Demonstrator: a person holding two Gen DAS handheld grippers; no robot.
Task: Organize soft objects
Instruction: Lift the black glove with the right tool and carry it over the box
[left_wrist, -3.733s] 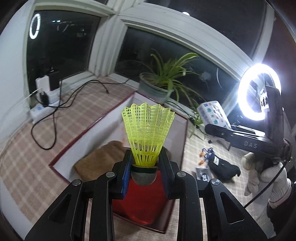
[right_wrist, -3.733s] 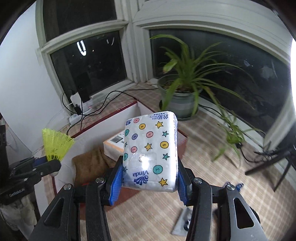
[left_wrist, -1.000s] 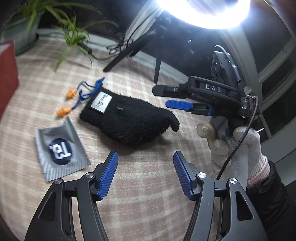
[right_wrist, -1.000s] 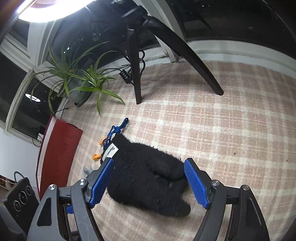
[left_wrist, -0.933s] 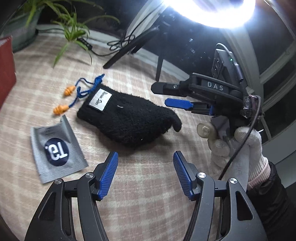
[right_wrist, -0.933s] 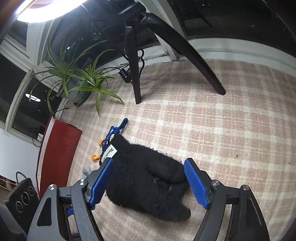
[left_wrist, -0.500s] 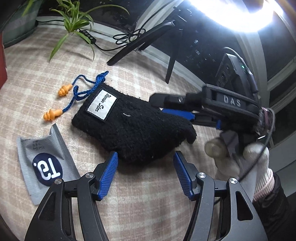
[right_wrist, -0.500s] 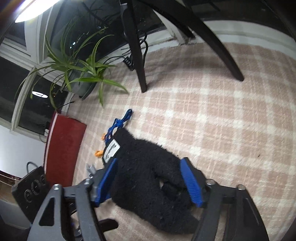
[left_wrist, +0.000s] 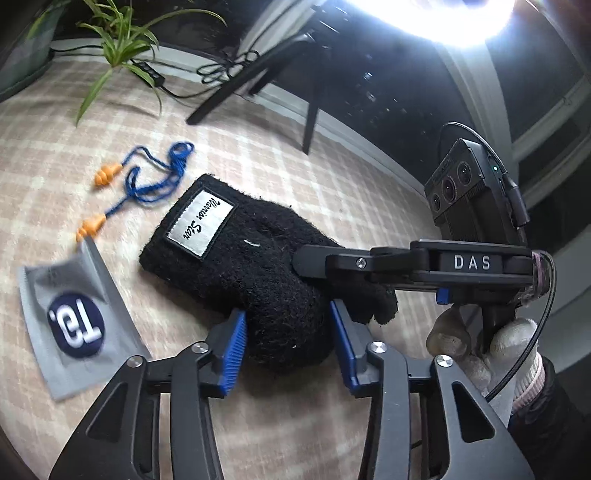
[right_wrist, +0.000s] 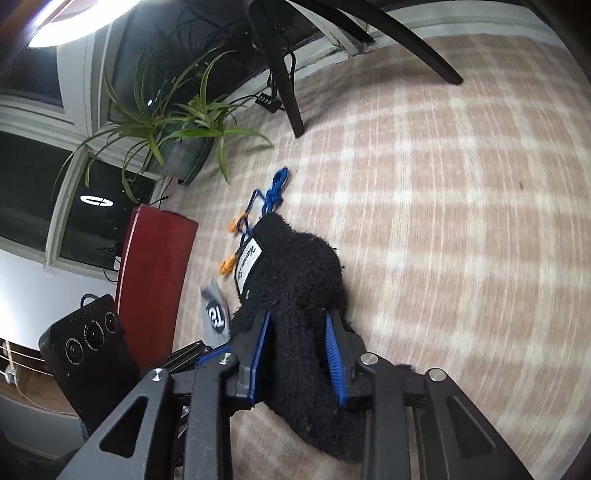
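A black fuzzy glove lies on the plaid cloth, and both tools are on it at once. The left gripper has its blue pads on either side of the glove's near edge, touching the fabric and closed in on it. The right gripper is clenched on the finger end of the glove, with the fabric bunched up between its pads and the cuff with the white label pointing away. In the left view that right gripper reaches in from the right side, held by a gloved hand, and its arm lies across the glove. Just beside the cuff sit orange earplugs on a blue cord, and a grey sachet lies near them on the cloth. A red box stands further off at the left of the right view, with a potted plant behind it by the window.
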